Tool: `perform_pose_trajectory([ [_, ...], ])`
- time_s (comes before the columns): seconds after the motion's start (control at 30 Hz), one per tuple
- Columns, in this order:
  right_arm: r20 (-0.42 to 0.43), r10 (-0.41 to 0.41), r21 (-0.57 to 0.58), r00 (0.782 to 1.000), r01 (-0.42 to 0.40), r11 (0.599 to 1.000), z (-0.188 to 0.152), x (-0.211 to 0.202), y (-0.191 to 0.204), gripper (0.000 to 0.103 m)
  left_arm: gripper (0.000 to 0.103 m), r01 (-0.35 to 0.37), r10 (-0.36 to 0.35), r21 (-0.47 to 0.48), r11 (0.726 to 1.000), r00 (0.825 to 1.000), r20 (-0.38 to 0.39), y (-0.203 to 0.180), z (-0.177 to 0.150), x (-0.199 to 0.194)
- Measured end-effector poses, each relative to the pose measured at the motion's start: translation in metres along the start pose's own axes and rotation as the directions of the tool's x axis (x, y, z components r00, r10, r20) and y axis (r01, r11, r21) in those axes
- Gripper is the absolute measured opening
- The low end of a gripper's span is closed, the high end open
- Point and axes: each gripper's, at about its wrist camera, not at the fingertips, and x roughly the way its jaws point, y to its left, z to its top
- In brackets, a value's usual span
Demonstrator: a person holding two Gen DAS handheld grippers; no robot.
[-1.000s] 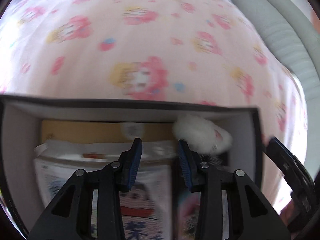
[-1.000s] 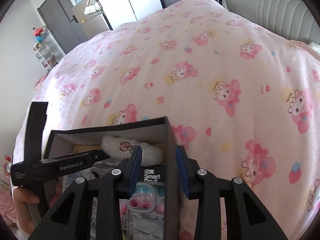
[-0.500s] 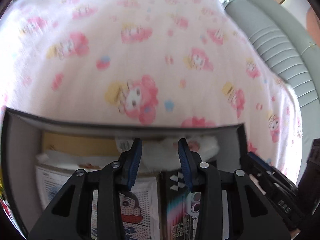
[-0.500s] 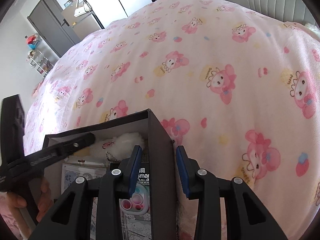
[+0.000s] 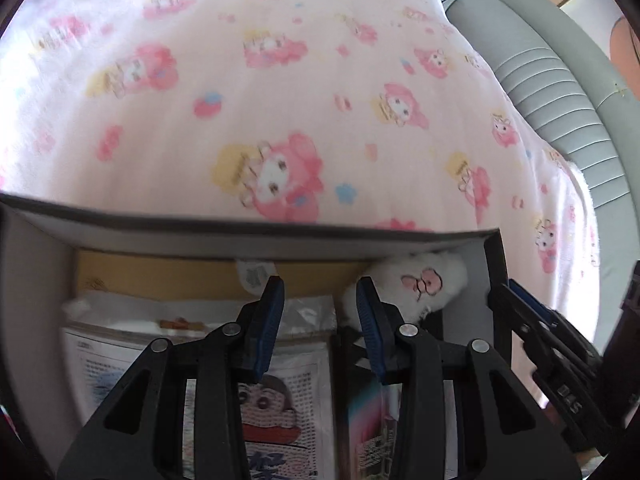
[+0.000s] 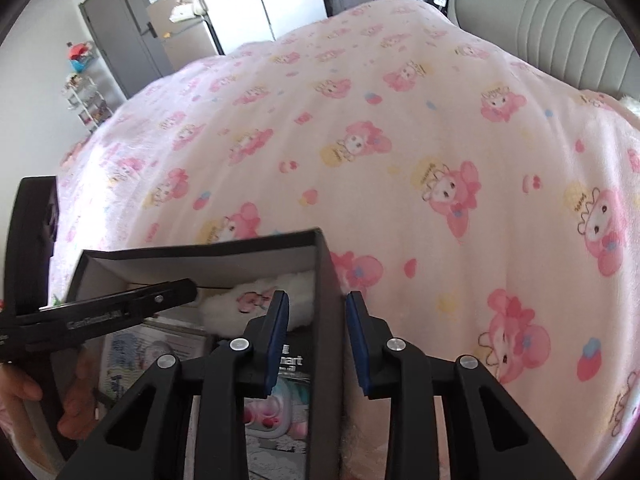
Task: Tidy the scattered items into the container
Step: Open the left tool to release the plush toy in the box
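Note:
A dark open box (image 5: 256,236) (image 6: 324,300) lies on the pink blanket. Inside are a white plush toy (image 5: 424,284) (image 6: 260,304) in the far right corner, a cartoon-printed packet (image 5: 276,396), a black product box (image 6: 292,364) and a brown flat item (image 5: 160,276). My left gripper (image 5: 320,300) is open and empty, hovering over the box interior beside the plush. My right gripper (image 6: 316,320) is open and straddles the box's right wall, one finger inside and one outside; it also shows in the left wrist view (image 5: 532,320).
The pink cartoon-print blanket (image 6: 400,140) covers the bed all around. A grey padded headboard (image 5: 560,92) (image 6: 552,16) stands at the right. A grey door, white cabinets and shelves (image 6: 132,40) stand beyond the bed's far end.
The left gripper drifted left, so the plush now sits right of its fingers. The right gripper shifted slightly along the box's right wall. Both stay open.

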Motion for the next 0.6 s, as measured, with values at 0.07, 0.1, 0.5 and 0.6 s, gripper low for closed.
perform_pose_trajectory([
  [0.07,-0.023,-0.006,0.01,1.0,0.006,1.0,-0.001,0.007,-0.001,0.026,0.037,0.001,0.0,0.021,1.0,0.999,-0.034,-0.007,-0.002,0.013],
  [0.1,-0.033,0.0,0.012,0.999,0.0,1.0,-0.001,0.009,0.0,0.026,0.037,-0.016,0.018,0.038,0.999,0.999,-0.035,-0.013,-0.003,0.016],
  [0.5,0.102,-0.098,-0.068,0.99,0.105,0.992,-0.002,-0.023,0.022,0.028,0.052,-0.052,0.024,0.147,0.988,0.982,0.188,-0.041,-0.02,-0.05],
  [0.6,0.176,-0.093,-0.117,0.98,0.115,0.986,-0.005,-0.057,0.039,0.041,0.06,-0.047,-0.01,0.204,0.978,0.963,0.269,-0.062,-0.037,-0.089],
])
